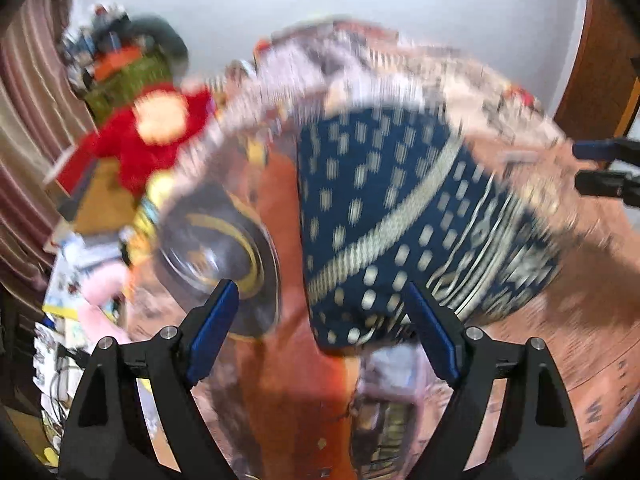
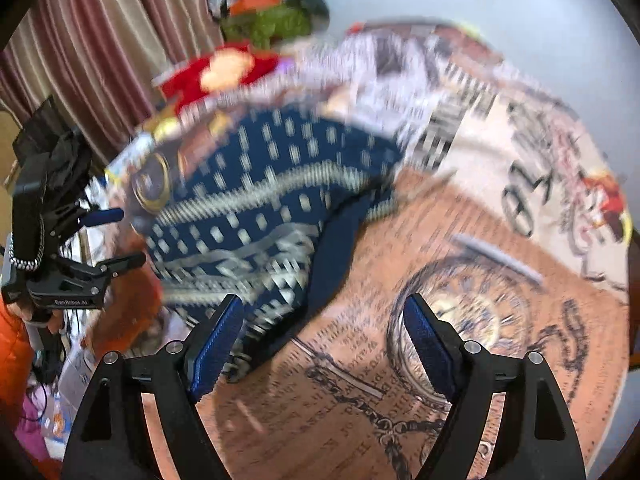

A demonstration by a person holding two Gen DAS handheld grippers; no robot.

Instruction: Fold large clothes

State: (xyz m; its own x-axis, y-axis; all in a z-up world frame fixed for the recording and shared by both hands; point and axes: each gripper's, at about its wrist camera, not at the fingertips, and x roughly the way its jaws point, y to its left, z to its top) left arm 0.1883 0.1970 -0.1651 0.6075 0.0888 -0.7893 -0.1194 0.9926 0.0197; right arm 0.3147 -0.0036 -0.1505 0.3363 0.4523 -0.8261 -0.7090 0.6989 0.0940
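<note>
Folded dark blue patterned cloth lying on a printed table cover, left gripper above it with jaws spread and empty, right gripper jaws spread over the cover beside the cloth, red soft toy behind, frames blurred

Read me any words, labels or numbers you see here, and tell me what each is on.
"GenRobot.AI", roughly: small white brand print on the left tongs' black body, seen from the right wrist; blurred, so uncertain.
Large black characters on the printed cover's pale part: too blurred to read.
Rows of fine print around the clock picture: unreadable.
Blue patterned garment: no text.
</note>
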